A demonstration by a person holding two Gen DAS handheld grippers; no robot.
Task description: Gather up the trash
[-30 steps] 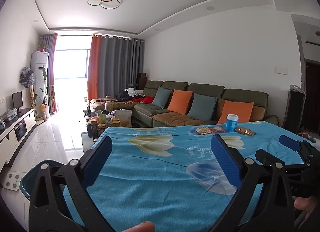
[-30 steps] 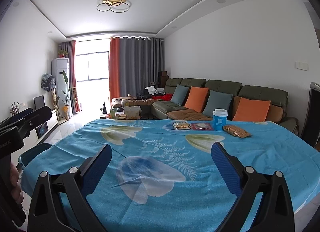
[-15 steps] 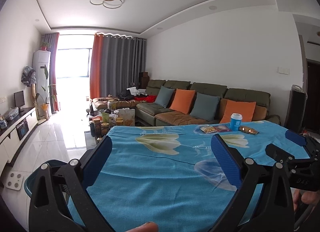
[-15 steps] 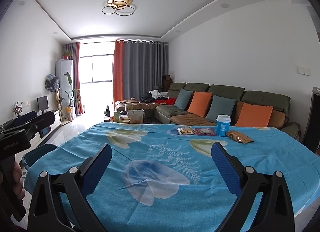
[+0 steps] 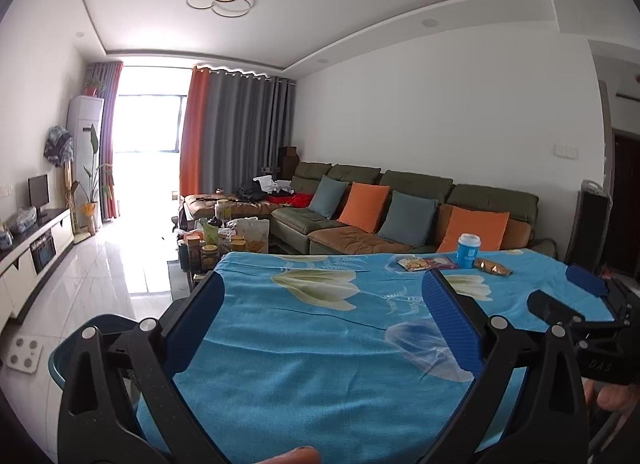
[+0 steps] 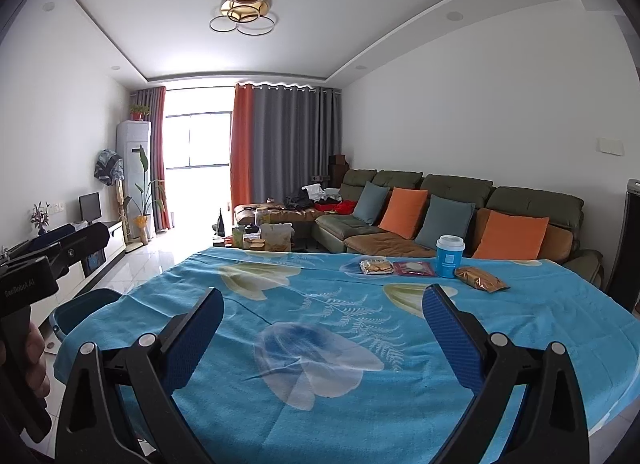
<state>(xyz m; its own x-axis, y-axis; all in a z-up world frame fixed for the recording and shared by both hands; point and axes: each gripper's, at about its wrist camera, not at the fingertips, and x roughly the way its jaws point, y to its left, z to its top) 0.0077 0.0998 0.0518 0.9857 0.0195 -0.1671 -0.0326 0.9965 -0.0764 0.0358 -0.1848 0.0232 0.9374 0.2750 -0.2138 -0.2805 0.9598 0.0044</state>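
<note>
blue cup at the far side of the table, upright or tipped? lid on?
Upright. The blue cup stands on its base on the tablecloth, white lid on top. Full or empty: cannot tell.

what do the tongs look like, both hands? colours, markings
Left tongs and right tongs match: black plastic frames with triangular cut-outs and silver pivot screws, and flat blue textured pads on each finger. The right unit's black body shows white "DAS" lettering in the left view. The left unit's grip carries mirrored white text. No cables or sleeves visible.
</note>
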